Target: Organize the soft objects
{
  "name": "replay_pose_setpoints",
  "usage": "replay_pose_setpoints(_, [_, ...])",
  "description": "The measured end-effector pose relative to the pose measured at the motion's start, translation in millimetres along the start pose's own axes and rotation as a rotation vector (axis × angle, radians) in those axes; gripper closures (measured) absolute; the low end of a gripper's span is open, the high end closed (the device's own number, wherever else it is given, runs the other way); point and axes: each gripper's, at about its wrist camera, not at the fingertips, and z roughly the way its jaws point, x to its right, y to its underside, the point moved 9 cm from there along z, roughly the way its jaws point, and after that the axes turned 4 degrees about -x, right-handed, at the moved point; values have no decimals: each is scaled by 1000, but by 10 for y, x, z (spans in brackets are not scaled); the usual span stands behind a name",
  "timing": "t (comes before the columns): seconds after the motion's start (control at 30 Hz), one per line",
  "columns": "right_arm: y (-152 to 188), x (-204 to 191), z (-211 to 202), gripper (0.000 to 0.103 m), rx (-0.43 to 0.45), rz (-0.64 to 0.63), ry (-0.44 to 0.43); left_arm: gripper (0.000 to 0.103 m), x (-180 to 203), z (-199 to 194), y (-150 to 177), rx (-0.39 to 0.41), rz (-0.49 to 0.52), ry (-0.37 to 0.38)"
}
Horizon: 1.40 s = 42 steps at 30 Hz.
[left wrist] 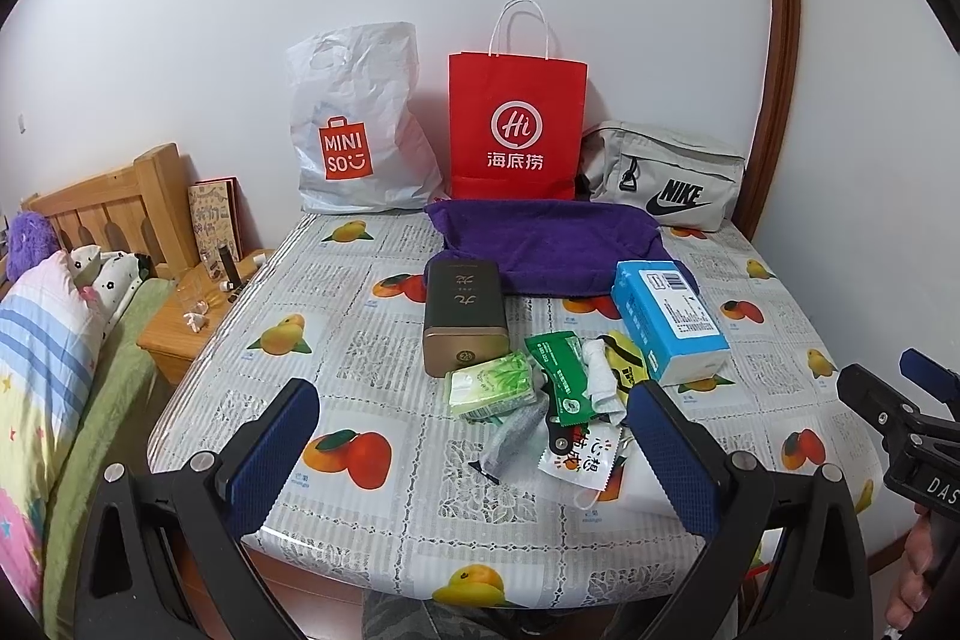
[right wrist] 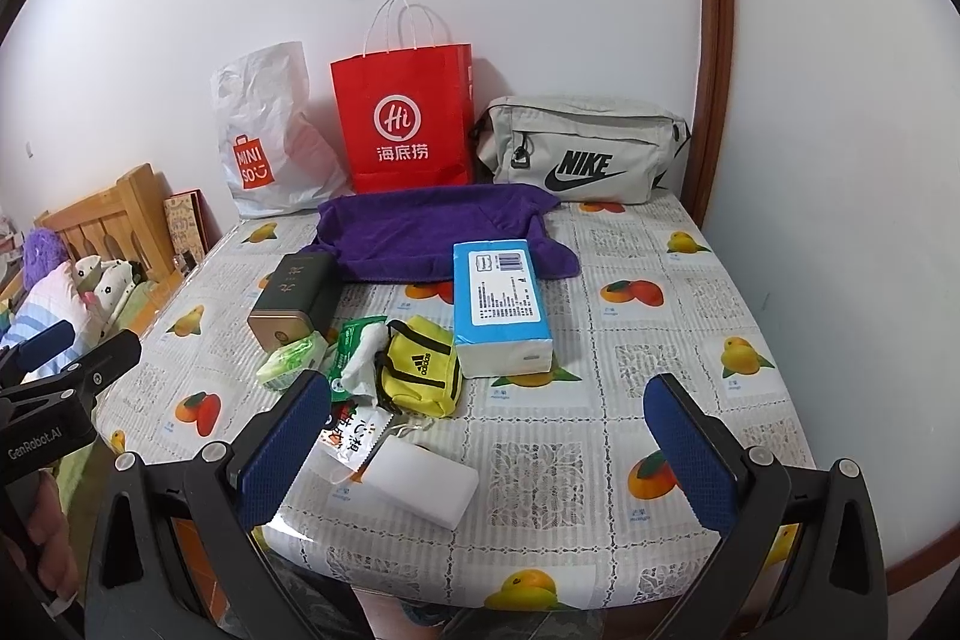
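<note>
Above the table's near edge you hold both grippers, left (left wrist: 480, 454) and right (right wrist: 498, 451), spread wide and empty; soft clutter like the purple towel (left wrist: 552, 244) lies mid-table awaiting sorting.

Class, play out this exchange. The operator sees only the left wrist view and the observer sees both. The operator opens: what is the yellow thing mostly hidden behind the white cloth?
Observer: A yellow fabric pouch with a black Adidas logo, beside the blue tissue pack.
Operator: What white thing does a finger of the left hand-held gripper mostly hide?
Observer: A white rectangular block, lying flat on the fruit-print tablecloth near the front edge.
Operator: Is the right hand-held gripper holding anything?
Observer: No. Its jaws stand wide open and empty above the tablecloth.
</note>
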Motion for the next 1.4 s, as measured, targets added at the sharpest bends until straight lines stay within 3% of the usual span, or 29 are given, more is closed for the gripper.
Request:
replay_pose_setpoints(0.8, [22,84,134,0,-15,12,-5,0,71,175,-77,-11,20,9])
replay_pose_setpoints(1.23, [440,-185,847,0,-95,-118,-88,0,-151,943,232,-168,-25,-22])
replay_pose_setpoints(1.4, [649,-323,1091,0,-137,-150,-160,0,-190,1131,313,-196,-22,-25])
